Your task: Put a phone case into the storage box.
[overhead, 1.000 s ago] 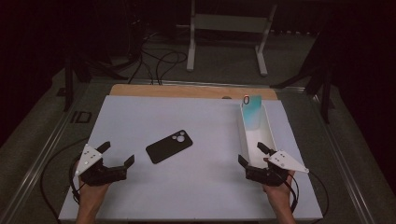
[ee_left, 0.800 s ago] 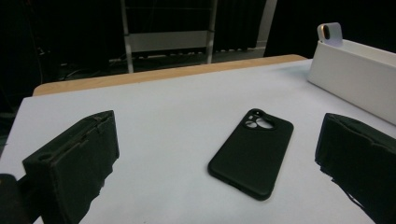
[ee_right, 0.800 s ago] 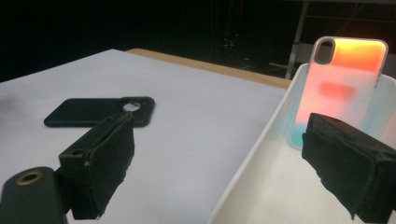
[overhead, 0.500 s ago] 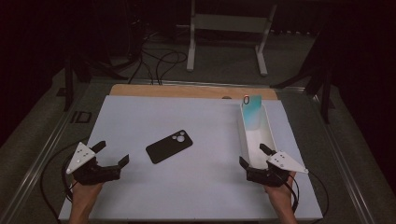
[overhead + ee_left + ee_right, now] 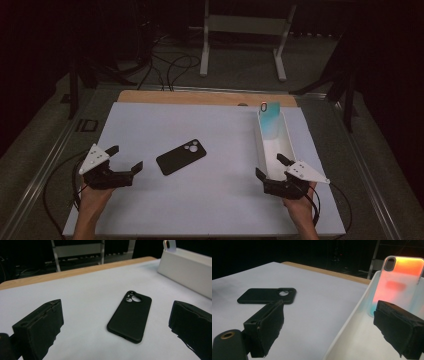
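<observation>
The work looks to be at its very beginning. The black phone case (image 5: pixel 181 156) lies flat on the white table sheet (image 5: pixel 210 200), untouched, with its back and camera cut-out up. Nothing is lifted or moved yet, so the approach, the grasp and any carrying are all left to do, as far as I can judge.

The left gripper (image 5: pixel 122 161) rests near the table's edge at about 8 o'clock of the case, apart from it. Its jaws stand wide and hold nothing; in the left gripper view the case (image 5: pixel 130 315) lies between and beyond them.

The right gripper (image 5: pixel 272 170) sits at about 4 o'clock of the case, well apart, at the near end of the long white tray (image 5: pixel 260 145). Its jaws are also wide and empty, one over the sheet and one over the tray's inside.

The case's long axis runs from about 8 o'clock to 2 o'clock in the high view. The camera cut-out end points to 2 o'clock, away from the person.

A second case, translucent with orange and teal colour (image 5: pixel 398 285), leans upright at the far end of the tray.
</observation>
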Demonstrator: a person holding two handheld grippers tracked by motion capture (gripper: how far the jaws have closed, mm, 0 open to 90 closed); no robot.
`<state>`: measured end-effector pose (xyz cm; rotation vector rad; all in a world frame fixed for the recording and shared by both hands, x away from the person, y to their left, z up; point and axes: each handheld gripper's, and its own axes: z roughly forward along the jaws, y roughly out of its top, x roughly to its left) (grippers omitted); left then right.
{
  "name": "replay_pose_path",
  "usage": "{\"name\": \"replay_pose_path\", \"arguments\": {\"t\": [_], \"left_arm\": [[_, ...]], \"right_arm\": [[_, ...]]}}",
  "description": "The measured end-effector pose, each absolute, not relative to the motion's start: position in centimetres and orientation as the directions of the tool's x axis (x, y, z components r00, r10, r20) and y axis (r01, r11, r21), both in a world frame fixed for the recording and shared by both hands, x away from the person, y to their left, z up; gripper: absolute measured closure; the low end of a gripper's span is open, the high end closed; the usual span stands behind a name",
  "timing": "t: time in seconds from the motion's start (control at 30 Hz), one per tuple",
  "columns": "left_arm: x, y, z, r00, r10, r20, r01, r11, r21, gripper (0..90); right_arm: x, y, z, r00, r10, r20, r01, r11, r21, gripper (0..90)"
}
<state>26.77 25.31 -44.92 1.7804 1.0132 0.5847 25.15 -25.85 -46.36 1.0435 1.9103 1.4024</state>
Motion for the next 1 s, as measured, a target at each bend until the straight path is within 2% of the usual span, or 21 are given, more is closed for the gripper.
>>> {"name": "replay_pose_path", "arguments": {"t": [0.2, 0.4, 1.0], "left_arm": [[28.4, 23.4, -45.6, 0.576, 0.818, -0.001, 0.400, -0.280, 0.873, 0.3], [30.3, 21.6, -45.9, 0.617, 0.787, 0.010, 0.422, -0.342, 0.840, 0.3], [34.8, 17.7, -48.2, 0.675, 0.738, -0.006, 0.492, -0.444, 0.749, 0.4]], "right_arm": [[25.3, -25.9, -46.3, -0.554, 0.833, 0.021, 0.273, 0.158, 0.949, 9.5], [25.3, -25.9, -46.3, -0.553, 0.833, 0.019, 0.270, 0.158, 0.950, 9.5], [25.3, -26.0, -46.3, -0.549, 0.836, 0.021, 0.272, 0.154, 0.950, 9.5]]}}
